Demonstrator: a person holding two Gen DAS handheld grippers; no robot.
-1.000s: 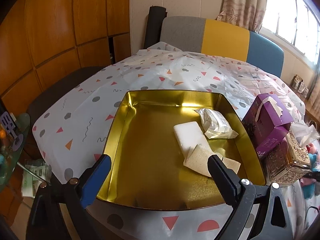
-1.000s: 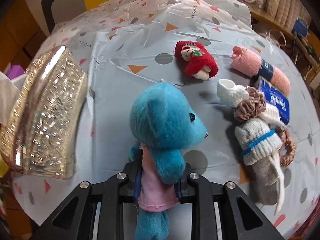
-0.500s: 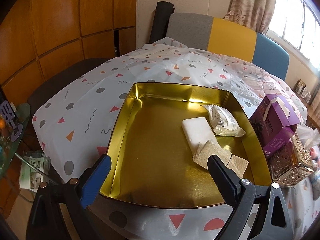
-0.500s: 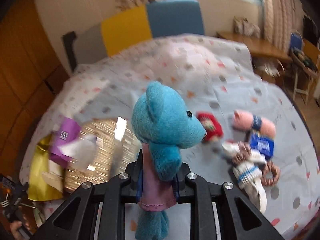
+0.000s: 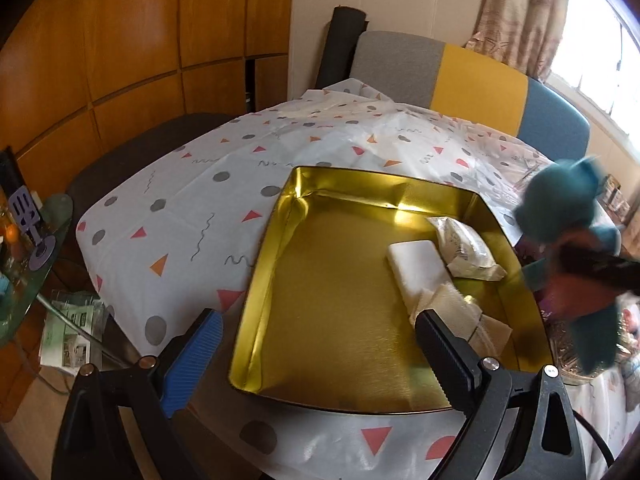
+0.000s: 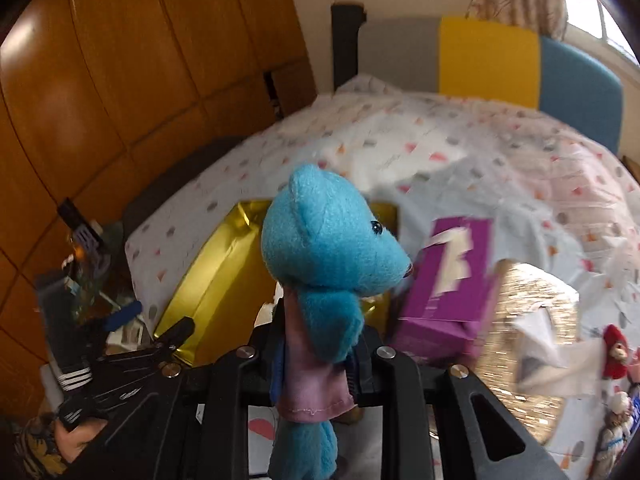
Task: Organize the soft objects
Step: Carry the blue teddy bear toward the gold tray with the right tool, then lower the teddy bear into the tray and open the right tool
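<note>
A blue teddy bear (image 6: 328, 240) in a pink dress stands upright between the fingers of my right gripper (image 6: 318, 360). The pads still press on its body while the jaws are opening slightly. In the left wrist view the bear (image 5: 560, 200) shows blurred above the right rim of the gold tin (image 5: 264, 264). The tin holds a white pack (image 5: 416, 264), a plastic packet (image 5: 464, 244) and a beige cloth (image 5: 452, 304). My left gripper (image 5: 318, 316) hangs open over the tin's near edge with nothing between its fingers.
A purple box (image 6: 448, 288) and a glittery gold tissue box (image 6: 532, 340) stand right of the tin (image 6: 216, 272). A red plush (image 6: 616, 352) and other soft items lie at the far right. A glass side table (image 5: 36, 248) sits left of the table.
My right gripper has lifted the bear off the tablecloth and swung it left, from beside the soft items to the tin's right side. The left gripper has barely shifted.
</note>
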